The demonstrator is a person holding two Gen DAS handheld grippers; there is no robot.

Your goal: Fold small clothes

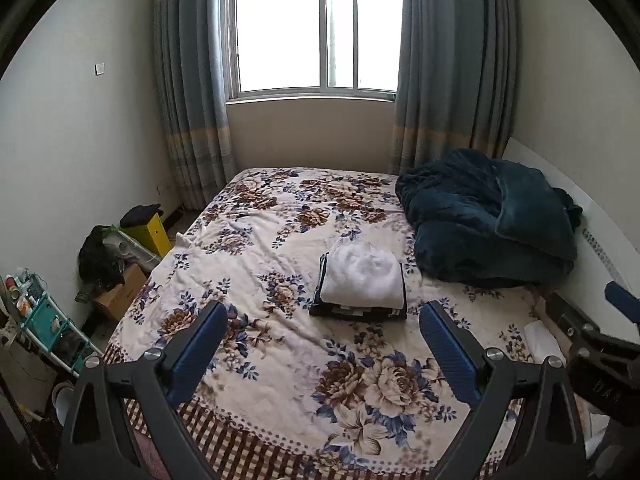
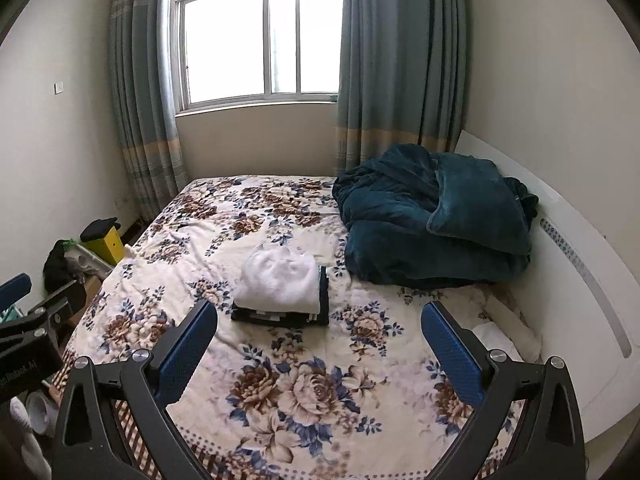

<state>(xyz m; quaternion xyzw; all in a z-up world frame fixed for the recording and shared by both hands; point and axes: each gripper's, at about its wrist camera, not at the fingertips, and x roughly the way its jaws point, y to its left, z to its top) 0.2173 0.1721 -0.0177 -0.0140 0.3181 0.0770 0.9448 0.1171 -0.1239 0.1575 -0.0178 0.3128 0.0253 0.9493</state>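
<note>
A folded white fluffy garment [image 1: 363, 276] [image 2: 280, 280] lies on top of a folded dark garment [image 1: 358, 312] [image 2: 280, 317], stacked in the middle of the flowered bed cover [image 1: 280, 360] [image 2: 312, 392]. My left gripper [image 1: 324, 320] hovers open above the near part of the bed, short of the stack, nothing between its blue pads. My right gripper [image 2: 320, 320] is also open and empty, held just short of the stack. Each gripper's body shows at the edge of the other's view.
A crumpled dark teal blanket [image 1: 488, 216] [image 2: 432, 216] fills the far right of the bed, against a white headboard [image 2: 580, 280]. Left of the bed stand a yellow box [image 1: 150, 230], cardboard boxes [image 1: 120, 292] and a teal rack [image 1: 44, 320]. A curtained window [image 1: 312, 32] is behind.
</note>
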